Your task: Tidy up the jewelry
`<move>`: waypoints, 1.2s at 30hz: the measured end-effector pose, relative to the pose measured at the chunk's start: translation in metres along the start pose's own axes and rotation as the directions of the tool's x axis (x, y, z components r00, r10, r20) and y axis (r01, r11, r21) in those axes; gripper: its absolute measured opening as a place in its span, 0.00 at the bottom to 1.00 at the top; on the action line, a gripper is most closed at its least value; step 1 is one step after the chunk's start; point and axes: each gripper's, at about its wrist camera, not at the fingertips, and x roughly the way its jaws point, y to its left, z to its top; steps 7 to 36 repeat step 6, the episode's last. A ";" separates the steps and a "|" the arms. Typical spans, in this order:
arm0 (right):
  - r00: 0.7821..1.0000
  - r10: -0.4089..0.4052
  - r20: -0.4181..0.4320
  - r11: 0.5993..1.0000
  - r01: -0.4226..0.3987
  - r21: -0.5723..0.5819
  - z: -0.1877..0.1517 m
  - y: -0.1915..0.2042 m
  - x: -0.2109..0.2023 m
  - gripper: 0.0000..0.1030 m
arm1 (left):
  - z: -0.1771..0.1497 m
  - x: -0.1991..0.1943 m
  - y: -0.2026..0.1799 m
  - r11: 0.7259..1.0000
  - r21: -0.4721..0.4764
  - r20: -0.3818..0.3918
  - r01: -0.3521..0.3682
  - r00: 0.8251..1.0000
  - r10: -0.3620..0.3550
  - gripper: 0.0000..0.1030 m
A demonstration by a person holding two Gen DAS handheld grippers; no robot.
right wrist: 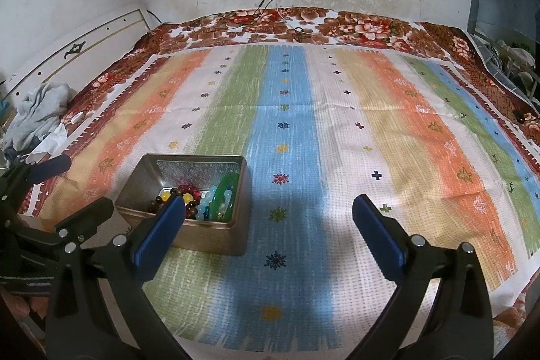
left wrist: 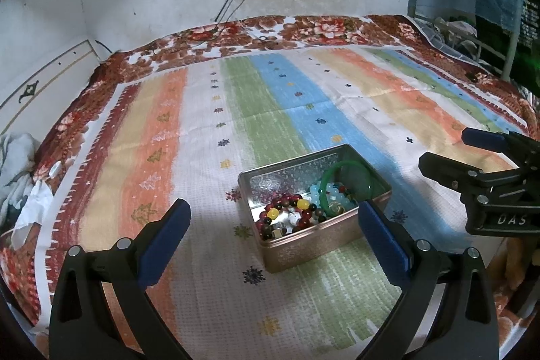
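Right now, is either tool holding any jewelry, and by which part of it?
Nothing is held. The left tool and the right tool are both open and empty; the bracelets lie in the metal tin.

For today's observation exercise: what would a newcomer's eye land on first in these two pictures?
Probably the metal tin on the striped cloth, heaped with beaded bracelets and a green bangle. Next, the open left gripper with its blue fingers framing it.

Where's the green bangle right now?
In the left wrist view the green bangle stands on edge at the right end of the open metal tin, beside the pale blue beads, the left gripper framing the tin.
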 end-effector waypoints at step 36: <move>1.000 0.000 0.000 1.000 0.000 0.001 0.000 0.001 0.000 0.95 | -0.002 0.002 -0.002 1.000 0.004 -0.007 0.003 1.000 -0.003 0.95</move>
